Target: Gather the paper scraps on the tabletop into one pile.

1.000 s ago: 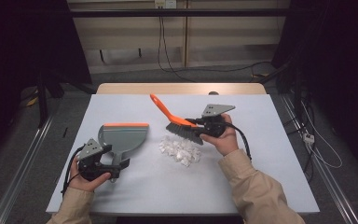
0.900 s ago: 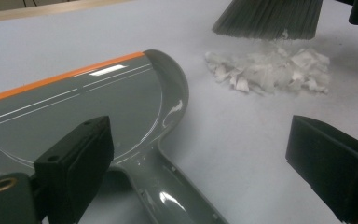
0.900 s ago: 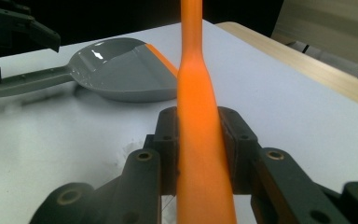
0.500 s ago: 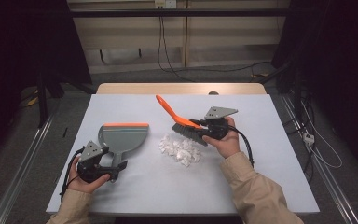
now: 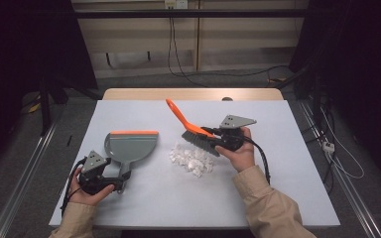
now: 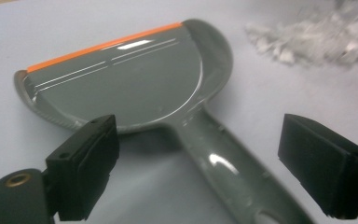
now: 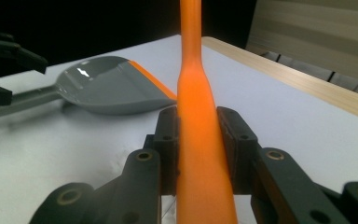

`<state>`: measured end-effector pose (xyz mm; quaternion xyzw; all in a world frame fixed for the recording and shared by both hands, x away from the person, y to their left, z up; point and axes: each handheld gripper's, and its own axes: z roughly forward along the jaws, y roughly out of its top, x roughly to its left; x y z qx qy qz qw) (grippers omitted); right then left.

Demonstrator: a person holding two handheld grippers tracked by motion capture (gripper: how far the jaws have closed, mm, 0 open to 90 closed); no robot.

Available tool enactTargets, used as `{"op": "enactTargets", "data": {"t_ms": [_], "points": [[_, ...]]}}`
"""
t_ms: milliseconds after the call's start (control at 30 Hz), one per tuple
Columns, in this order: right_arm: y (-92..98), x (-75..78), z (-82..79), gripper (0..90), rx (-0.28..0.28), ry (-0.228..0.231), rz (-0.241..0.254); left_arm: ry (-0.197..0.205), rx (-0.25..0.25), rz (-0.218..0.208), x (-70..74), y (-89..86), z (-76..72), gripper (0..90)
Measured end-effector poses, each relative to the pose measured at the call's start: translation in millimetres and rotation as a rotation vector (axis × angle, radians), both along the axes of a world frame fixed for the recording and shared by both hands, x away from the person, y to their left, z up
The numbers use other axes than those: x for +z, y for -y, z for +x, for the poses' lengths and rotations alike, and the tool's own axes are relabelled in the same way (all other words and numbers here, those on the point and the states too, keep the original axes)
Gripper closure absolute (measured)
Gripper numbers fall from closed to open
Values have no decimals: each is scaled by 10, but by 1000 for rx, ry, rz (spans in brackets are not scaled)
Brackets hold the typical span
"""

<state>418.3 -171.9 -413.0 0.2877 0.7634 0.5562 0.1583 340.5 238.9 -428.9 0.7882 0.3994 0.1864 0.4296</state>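
Brush [image 5: 194,130] nearer scraps [image 5: 192,160], right jaws clamped.

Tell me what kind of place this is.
Probably a lab or recording workspace, not a home: a table under a plain white cover stands among dark curtains, loose cables run across the floor, and metal rails flank it.
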Motion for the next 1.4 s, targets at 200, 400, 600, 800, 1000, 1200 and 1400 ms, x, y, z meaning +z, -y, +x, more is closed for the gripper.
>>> {"op": "enactTargets", "data": {"t_ms": [200,400,600,800,1000,1200,1400], "points": [[-155,-73,15,711,-6,6,-98,-11,-20,69,-55,110,7,109],[44,-73,10,711,-32,3,-56,-42,25,105,-113,26,31,123],[109,-46,-32,711,-47,7,-37,-51,74,117,-90,-107,51,145],[109,3,-70,711,-53,25,-13,-55,100,87,-75,-207,79,167],[54,-10,-85,711,-45,23,-26,-84,89,107,-73,-39,126,232],[58,16,-97,711,-54,24,-6,-139,118,121,-112,75,226,311],[22,7,-105,711,-42,21,2,-159,128,126,-148,81,281,412]]}}
